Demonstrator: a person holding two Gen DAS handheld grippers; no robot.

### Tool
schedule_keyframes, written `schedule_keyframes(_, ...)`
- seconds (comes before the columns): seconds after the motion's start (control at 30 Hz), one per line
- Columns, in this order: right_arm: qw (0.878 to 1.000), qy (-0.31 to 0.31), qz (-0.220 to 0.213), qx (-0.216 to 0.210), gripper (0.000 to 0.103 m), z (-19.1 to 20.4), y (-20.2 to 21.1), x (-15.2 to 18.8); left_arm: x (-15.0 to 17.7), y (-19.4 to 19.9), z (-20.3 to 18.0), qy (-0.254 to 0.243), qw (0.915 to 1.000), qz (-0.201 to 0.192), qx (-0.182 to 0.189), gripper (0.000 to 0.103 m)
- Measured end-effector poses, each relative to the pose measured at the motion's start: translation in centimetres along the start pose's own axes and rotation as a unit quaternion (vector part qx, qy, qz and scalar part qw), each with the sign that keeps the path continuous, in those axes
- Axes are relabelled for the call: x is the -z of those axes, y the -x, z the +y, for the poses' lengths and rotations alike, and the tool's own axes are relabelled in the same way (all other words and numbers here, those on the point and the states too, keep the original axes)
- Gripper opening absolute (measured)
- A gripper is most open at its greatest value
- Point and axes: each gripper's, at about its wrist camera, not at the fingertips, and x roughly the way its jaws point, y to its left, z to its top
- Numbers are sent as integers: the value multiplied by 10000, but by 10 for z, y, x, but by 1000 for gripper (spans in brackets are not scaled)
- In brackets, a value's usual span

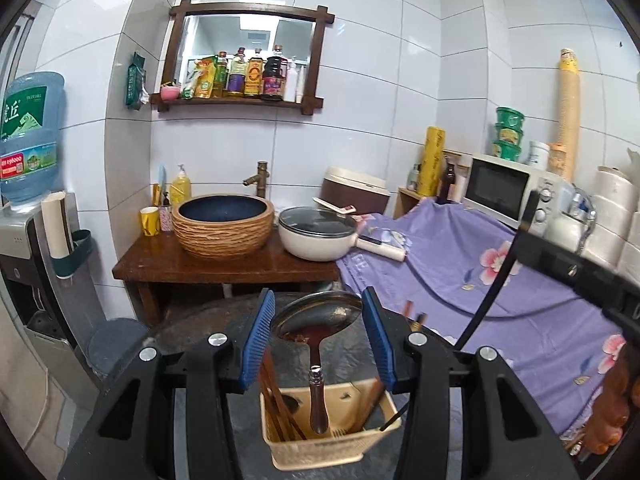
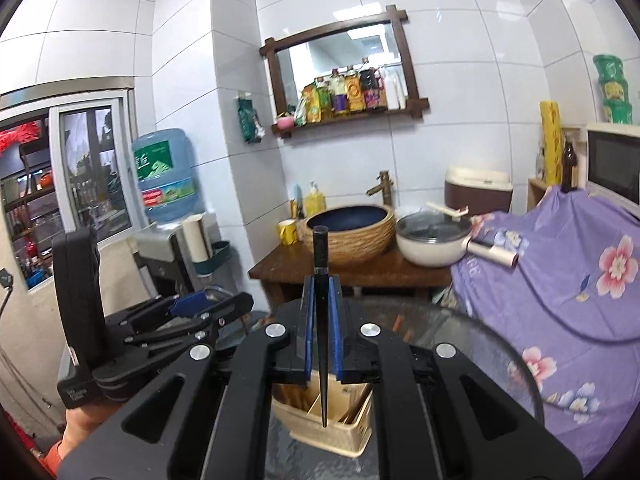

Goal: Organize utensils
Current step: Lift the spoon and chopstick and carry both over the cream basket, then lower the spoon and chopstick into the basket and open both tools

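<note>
A beige plastic utensil basket (image 1: 320, 446) stands on a dark round table, with brown chopsticks (image 1: 280, 412) in it. A metal spoon with a brown handle (image 1: 318, 380) stands handle-down in the basket, its bowl up between my left gripper's (image 1: 318, 344) open blue pads (image 1: 256, 340); the pads look apart from it. My right gripper (image 2: 321, 320) is shut on a black chopstick (image 2: 321, 304), upright with its tip down in the basket (image 2: 332, 420). The left gripper also shows in the right wrist view (image 2: 192, 304).
Behind stands a wooden counter (image 1: 224, 268) with a woven-look basin (image 1: 224, 224) and a lidded white pot (image 1: 316, 236). A purple floral cloth (image 1: 500, 280) covers the surface at right, with a microwave (image 1: 504, 192). A water dispenser (image 1: 28, 184) stands left.
</note>
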Motion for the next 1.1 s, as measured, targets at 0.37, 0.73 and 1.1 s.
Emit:
schedule_keyframes(0.37,9987,-132,457,204,8,-13,-57,47,41,-47,11,90,9990,433,-64,44)
schedule_keyframes(0.73,9957,-206,889,153,8,-18,-82,92,85,-69,13,69,9964,847,-52,44)
schedule_keyframes(1.1,9953,-133,881,376,8,-22,-89,102,101,-76,15,42,9960,893,-62,48)
